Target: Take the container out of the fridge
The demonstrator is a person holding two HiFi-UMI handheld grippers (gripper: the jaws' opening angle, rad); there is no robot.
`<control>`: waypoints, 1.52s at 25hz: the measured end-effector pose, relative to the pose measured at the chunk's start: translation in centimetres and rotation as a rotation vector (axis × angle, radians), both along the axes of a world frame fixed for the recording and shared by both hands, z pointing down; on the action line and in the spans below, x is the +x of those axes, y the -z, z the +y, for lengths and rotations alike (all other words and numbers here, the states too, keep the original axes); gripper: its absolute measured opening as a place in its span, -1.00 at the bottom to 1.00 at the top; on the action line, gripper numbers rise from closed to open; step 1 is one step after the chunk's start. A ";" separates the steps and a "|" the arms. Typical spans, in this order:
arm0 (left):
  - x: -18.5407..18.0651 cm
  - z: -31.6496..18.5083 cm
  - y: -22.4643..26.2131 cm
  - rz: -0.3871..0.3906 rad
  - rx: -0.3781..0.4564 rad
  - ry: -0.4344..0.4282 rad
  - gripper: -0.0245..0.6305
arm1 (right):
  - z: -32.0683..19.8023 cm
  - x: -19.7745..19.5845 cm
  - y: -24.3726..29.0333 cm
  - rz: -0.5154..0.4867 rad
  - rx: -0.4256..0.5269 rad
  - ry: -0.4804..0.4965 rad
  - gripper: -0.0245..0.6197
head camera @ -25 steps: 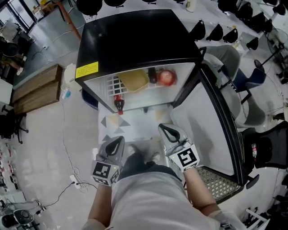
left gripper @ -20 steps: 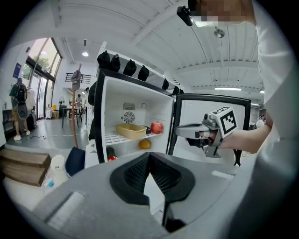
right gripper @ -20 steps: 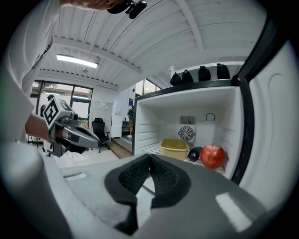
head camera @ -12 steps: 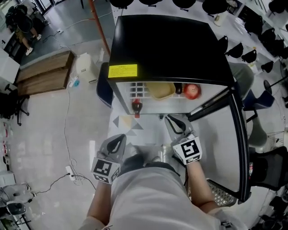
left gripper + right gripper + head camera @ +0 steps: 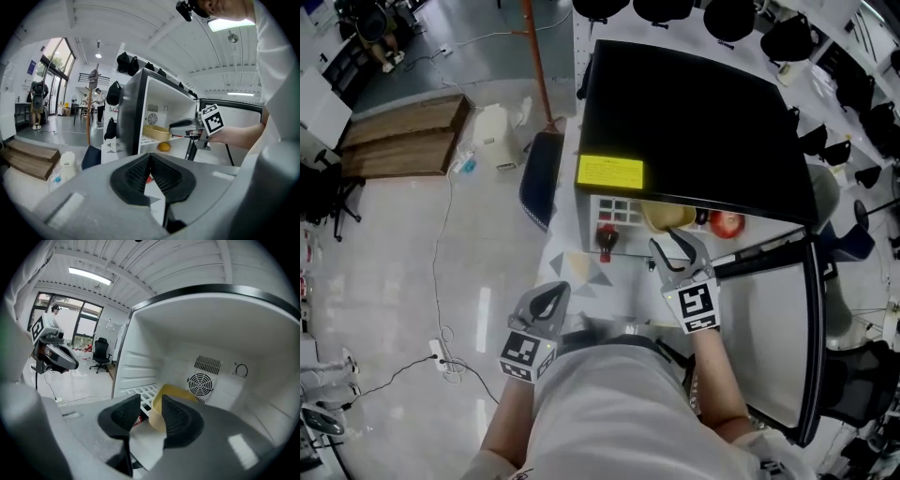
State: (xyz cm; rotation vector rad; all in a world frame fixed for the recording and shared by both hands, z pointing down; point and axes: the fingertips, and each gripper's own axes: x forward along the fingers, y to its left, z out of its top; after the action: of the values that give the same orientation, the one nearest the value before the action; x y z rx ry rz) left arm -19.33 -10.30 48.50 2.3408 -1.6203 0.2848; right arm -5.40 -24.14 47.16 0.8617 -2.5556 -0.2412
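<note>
The yellow container point(image 5: 667, 217) sits on the white wire shelf of the open black fridge point(image 5: 694, 112), between a cola bottle point(image 5: 606, 239) and a red apple point(image 5: 727, 223). My right gripper point(image 5: 675, 241) is at the fridge's mouth, just in front of the container. In the right gripper view its jaws point(image 5: 151, 411) are opening, and the container point(image 5: 176, 394) shows through the gap, its near rim just beyond the pads and untouched. My left gripper point(image 5: 553, 291) hangs low in front of the fridge, shut and empty point(image 5: 150, 164).
The fridge door point(image 5: 778, 328) stands open at my right. An orange fruit point(image 5: 163, 146) lies on the shelf. A fan grille point(image 5: 200, 380) is on the back wall. A dark blue bin point(image 5: 539, 173) and a cable on the floor point(image 5: 441, 281) lie to the left.
My right gripper has gone forward from near my waist to the fridge shelf, and its jaws have parted. The left gripper has stayed low. The head view has shifted over the fridge top.
</note>
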 end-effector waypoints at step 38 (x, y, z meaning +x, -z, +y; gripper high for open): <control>0.5 -0.3 -1.1 0.031 -0.019 -0.017 -0.90 | 1.6 -1.0 -1.8 0.103 -0.059 0.076 -0.81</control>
State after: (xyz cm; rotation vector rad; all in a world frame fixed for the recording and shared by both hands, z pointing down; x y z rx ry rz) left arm -18.82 -10.56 49.56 2.3342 -1.5769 0.2657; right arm -6.41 -22.53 48.94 0.7129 -2.4892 -0.2258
